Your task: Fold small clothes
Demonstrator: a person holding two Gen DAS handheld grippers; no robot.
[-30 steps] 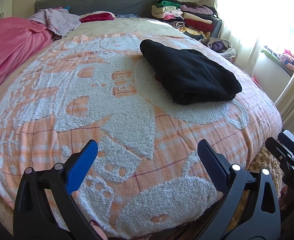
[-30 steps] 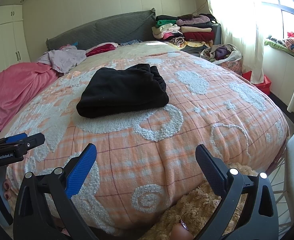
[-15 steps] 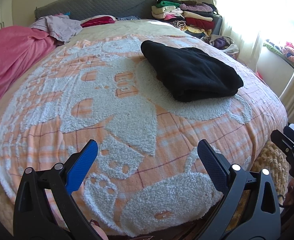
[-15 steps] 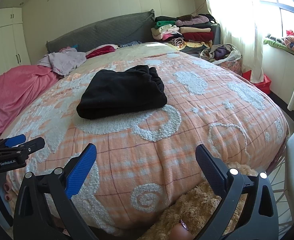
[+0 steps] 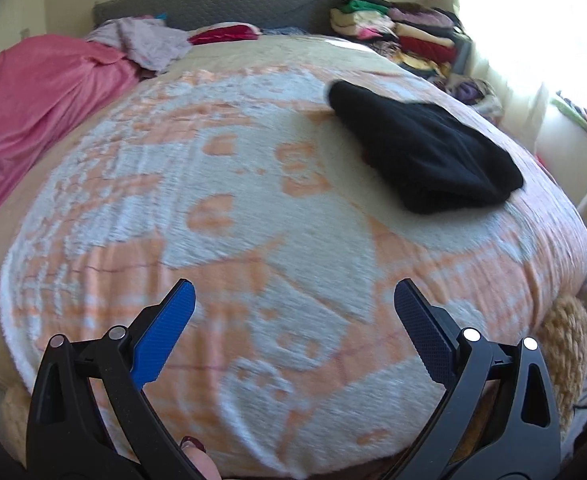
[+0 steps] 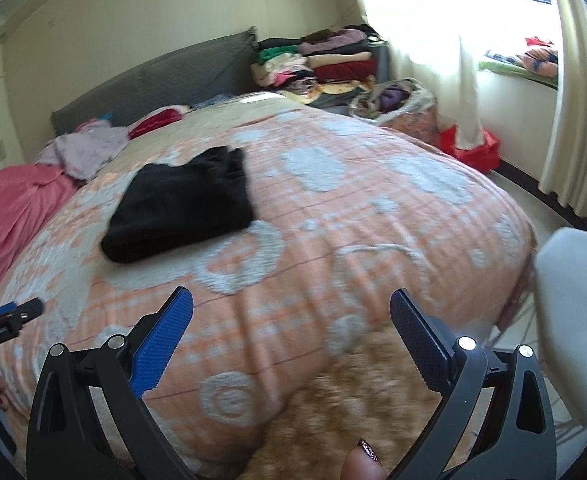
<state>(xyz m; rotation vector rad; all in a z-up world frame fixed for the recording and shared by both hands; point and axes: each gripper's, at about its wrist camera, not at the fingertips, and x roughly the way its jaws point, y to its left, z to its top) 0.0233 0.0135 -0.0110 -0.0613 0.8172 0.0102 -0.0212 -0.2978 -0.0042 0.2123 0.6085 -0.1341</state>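
A folded black garment (image 5: 421, 152) (image 6: 181, 208) lies on the orange-and-white bedspread (image 5: 253, 208) (image 6: 353, 248), toward its right half in the left wrist view. My left gripper (image 5: 293, 300) hangs open above the bed's near edge, well short of the garment, with nothing between its blue pads. My right gripper (image 6: 291, 300) is open too, over the bed's near corner, empty. The left gripper's tip (image 6: 9, 316) shows at the left edge of the right wrist view.
A pink blanket (image 5: 33, 108) and a lilac garment (image 5: 145, 40) lie at the bed's head. Stacked folded clothes (image 6: 317, 60) sit beside the grey headboard (image 5: 221, 0). A bag of clothes (image 6: 401, 100), a red box (image 6: 469, 148), curtains and a white chair (image 6: 573, 312) stand to the right.
Both grippers have pulled back and swung away from the bed; the right view has turned rightward toward the window. The black garment has stayed where it was. Both stay open.
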